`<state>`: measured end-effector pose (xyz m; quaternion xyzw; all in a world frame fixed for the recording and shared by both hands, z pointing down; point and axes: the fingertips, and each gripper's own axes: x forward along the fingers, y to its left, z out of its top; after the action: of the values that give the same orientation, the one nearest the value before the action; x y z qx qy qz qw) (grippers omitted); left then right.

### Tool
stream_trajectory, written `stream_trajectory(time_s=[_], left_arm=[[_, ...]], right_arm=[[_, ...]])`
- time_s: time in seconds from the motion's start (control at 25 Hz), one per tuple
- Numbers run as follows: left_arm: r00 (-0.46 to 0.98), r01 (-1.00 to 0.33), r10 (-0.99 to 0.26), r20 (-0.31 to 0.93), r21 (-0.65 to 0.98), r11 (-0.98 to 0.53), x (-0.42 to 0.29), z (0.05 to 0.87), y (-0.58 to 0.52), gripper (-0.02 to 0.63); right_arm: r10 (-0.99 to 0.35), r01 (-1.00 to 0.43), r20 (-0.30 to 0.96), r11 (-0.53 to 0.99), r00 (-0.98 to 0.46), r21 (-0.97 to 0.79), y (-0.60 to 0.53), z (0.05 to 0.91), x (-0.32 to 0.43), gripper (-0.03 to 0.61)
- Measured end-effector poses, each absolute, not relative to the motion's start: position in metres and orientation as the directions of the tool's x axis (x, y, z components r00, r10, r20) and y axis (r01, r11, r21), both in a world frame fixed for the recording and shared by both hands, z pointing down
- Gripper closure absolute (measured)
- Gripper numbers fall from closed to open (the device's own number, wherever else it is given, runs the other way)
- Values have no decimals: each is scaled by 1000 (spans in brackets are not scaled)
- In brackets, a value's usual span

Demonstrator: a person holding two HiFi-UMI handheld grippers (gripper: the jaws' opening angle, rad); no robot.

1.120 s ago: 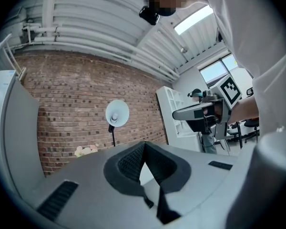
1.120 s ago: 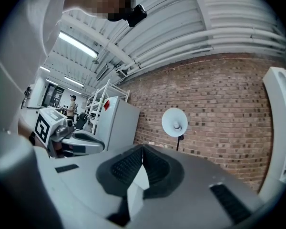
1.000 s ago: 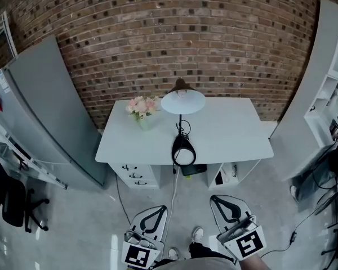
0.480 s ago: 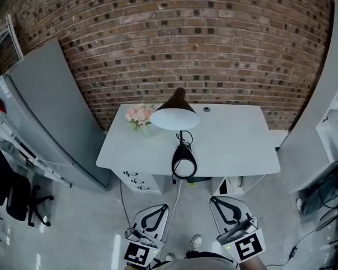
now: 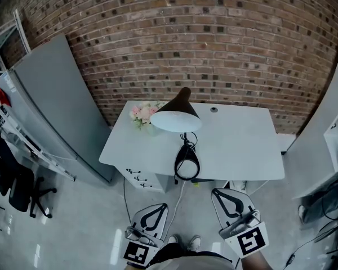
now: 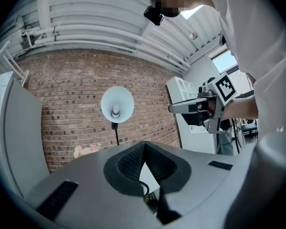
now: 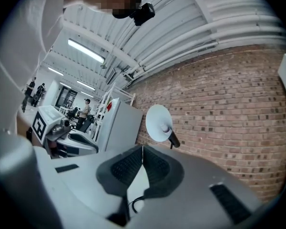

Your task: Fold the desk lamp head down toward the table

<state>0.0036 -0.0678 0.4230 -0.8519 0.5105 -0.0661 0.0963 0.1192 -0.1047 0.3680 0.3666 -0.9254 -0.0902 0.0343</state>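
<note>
The desk lamp stands near the front edge of the white table (image 5: 236, 145). Its black cone head (image 5: 176, 117) is raised, with the white inside facing me, above its round black base (image 5: 186, 163). Both grippers hang low in front of the table, well short of the lamp. My left gripper (image 5: 159, 208) is shut and holds nothing. So is my right gripper (image 5: 218, 193). In the left gripper view the lamp head (image 6: 117, 105) shows beyond the closed tips (image 6: 144, 144). The right gripper view shows the lamp head (image 7: 158, 123) above the closed tips (image 7: 142, 148).
A vase of pink flowers (image 5: 143, 114) stands on the table left of the lamp. The lamp cable (image 5: 177, 198) hangs off the front edge to the floor. There are drawers (image 5: 136, 176) under the table, a grey cabinet (image 5: 50, 106) and office chair (image 5: 17, 193) at left, and a brick wall behind.
The view has come closer to the table, so lamp and table sit lower and larger in the head view. Both grippers moved forward with it and stayed shut. The lamp's pose is unchanged.
</note>
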Motion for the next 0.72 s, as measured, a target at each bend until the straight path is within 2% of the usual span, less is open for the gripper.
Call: stream_trajectory(time_s=[0.24, 0.72], left_arm=[[475, -840, -880, 10, -291, -458, -2, 420, -74, 606], [449, -878, -893, -35, -206, -433, -31, 419, -93, 606]], right_arm=[[-698, -683, -17, 695, -716, 226, -118, 361, 118, 560], [-716, -680, -16, 655, -698, 330, -152, 334, 90, 558]])
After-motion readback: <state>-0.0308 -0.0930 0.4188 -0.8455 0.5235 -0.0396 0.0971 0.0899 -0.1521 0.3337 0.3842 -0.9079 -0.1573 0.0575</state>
